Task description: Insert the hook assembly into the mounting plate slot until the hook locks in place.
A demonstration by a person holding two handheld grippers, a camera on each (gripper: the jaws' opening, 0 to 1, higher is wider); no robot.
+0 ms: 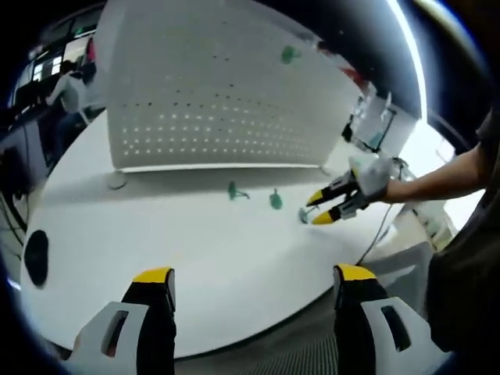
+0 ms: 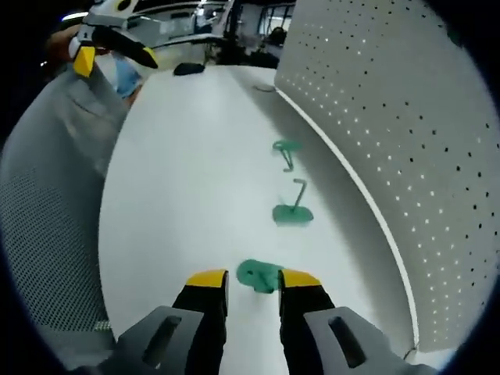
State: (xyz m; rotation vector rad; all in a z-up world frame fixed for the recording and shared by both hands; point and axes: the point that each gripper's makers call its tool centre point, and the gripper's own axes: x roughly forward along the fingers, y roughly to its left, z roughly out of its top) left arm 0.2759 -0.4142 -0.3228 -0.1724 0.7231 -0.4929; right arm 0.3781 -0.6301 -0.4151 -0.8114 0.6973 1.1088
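Observation:
A white pegboard mounting plate (image 1: 219, 86) (image 2: 391, 117) stands upright on the white table (image 1: 156, 234), with one green hook (image 1: 290, 54) hanging high on it. Three green hook assemblies lie on the table in front of it. The nearest hook (image 2: 260, 275) (image 1: 303, 216) lies flat between the yellow tips of my right gripper (image 2: 254, 280) (image 1: 319, 209), which is open around it. Beyond it are a second hook (image 2: 293, 212) (image 1: 276, 200) with its stem pointing up, and a third (image 2: 286, 147) (image 1: 234, 191). My left gripper (image 1: 254, 277) (image 2: 116, 56) is open and holds nothing, hovering over the table's near edge.
A black object (image 1: 36, 256) (image 2: 189, 69) lies at the table's far end. The plate's round foot (image 1: 117, 181) rests by its corner. A grey mesh chair back (image 2: 47, 234) stands beside the table. A person's arm (image 1: 437, 180) reaches in behind the right gripper.

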